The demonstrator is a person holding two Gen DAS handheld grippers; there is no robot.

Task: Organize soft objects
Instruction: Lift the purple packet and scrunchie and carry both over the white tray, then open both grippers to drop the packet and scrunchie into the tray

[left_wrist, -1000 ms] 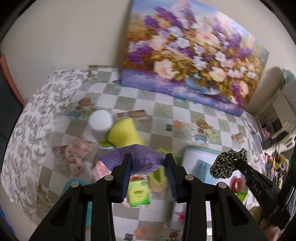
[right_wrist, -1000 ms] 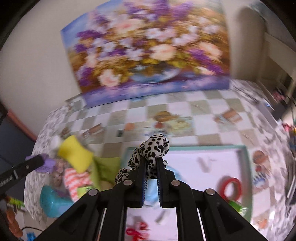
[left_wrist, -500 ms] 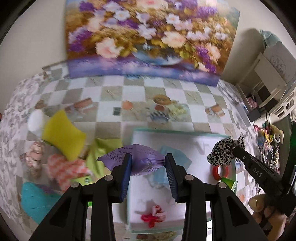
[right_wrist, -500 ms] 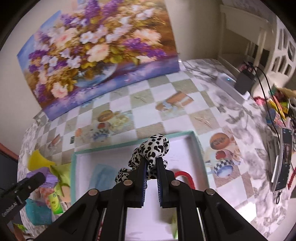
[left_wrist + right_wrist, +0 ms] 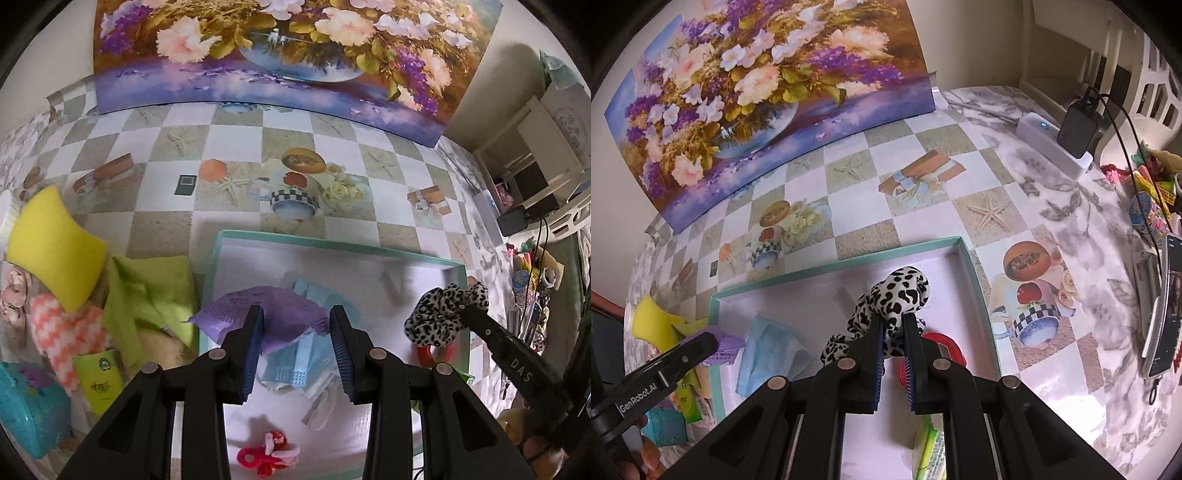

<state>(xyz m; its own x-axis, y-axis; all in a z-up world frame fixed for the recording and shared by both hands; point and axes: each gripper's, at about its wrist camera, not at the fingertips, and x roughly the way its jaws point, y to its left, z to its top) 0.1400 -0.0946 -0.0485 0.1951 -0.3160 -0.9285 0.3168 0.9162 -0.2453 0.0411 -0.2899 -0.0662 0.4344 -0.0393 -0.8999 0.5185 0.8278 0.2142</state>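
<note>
My left gripper [image 5: 295,325] is shut on a purple packet [image 5: 258,312] and holds it above the left part of the teal-rimmed white tray [image 5: 332,245]. My right gripper [image 5: 894,336] is shut on a leopard-print scrunchie [image 5: 894,295] above the tray's right part [image 5: 979,291]. The scrunchie also shows in the left wrist view [image 5: 443,310]. A blue face mask [image 5: 299,358], a red scrunchie [image 5: 432,352] and a red-pink bow [image 5: 269,452] lie in the tray.
Left of the tray lie a yellow sponge [image 5: 51,247], a green cloth [image 5: 147,291], an orange-white striped cloth [image 5: 70,332], a green packet [image 5: 99,380] and a teal container [image 5: 26,410]. A flower painting [image 5: 277,55] stands at the back. A power strip [image 5: 1052,144] sits at the right.
Both grippers have moved right from the pile to above the tray, carrying the purple packet and the leopard scrunchie. Both stay shut on them.
</note>
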